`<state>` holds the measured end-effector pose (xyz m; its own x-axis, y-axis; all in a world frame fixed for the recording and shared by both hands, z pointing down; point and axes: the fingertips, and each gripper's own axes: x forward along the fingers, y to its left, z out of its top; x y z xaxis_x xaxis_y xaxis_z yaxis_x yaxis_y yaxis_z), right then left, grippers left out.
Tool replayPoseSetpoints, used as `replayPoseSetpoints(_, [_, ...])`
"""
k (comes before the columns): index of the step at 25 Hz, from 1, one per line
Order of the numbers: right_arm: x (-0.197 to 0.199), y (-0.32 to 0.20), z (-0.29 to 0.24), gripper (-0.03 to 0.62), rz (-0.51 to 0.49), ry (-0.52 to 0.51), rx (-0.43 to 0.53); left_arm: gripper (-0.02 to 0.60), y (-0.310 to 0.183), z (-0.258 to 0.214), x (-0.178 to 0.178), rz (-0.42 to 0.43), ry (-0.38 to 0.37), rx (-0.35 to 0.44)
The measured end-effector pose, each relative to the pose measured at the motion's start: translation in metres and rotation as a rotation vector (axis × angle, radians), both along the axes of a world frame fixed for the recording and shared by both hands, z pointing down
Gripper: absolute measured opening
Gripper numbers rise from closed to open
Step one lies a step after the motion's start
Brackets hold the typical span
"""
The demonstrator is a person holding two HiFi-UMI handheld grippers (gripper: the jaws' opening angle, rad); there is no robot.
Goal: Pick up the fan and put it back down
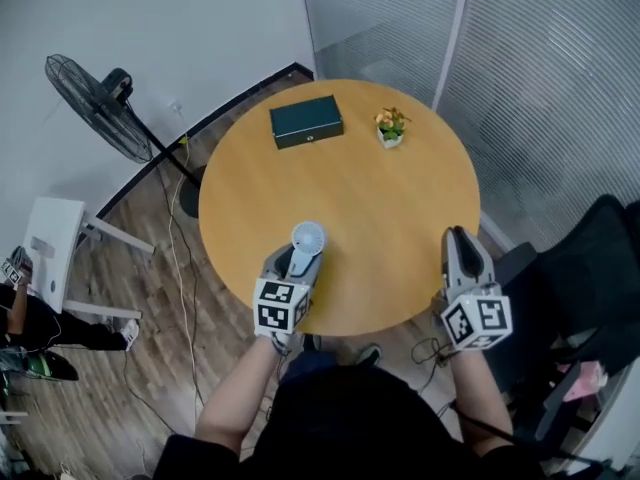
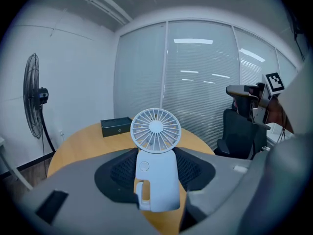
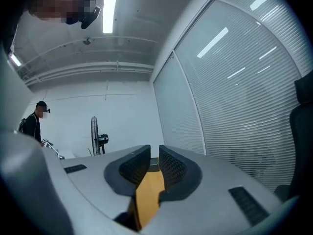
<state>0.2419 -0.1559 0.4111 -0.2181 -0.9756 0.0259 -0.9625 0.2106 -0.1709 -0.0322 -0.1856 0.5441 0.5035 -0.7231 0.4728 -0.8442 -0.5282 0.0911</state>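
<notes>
The left tongs are clamped on the handle of the fan, upright over the tabletop's near edge. The right tongs stand slightly apart, empty. The fan looks light, stiff and smooth, so grip the handle, not the thin grille.

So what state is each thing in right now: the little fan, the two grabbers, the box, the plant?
small fan: gripped upright, blades look still.
left gripper: jaws shut on the small fan.
right gripper: jaws slightly apart, nothing between them.
dark box: lid closed.
potted plant: upright.
floor fan: standing; cannot tell if it is running.
</notes>
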Motion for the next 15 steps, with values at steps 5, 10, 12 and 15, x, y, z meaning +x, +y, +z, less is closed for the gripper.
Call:
replayPoseSetpoints(5, [-0.021,-0.013,0.006,0.053,-0.043,-0.009,-0.02,0.213,-0.013,0.002,-0.029,-0.057,-0.017,-0.002])
replayPoseSetpoints(10, [-0.032,-0.029,0.016,0.046,-0.029,-0.005,-0.046,0.213,-0.043,0.014,-0.043,-0.057,-0.011,-0.027])
replayPoseSetpoints(12, [-0.036,-0.038,0.018,0.044,-0.013,-0.003,-0.059,0.213,-0.061,0.021,-0.048,-0.04,-0.015,-0.035])
replayPoseSetpoints(15, [-0.046,-0.049,0.021,0.044,0.017,0.015,-0.071,0.213,-0.093,0.039,-0.056,-0.009,-0.03,-0.056])
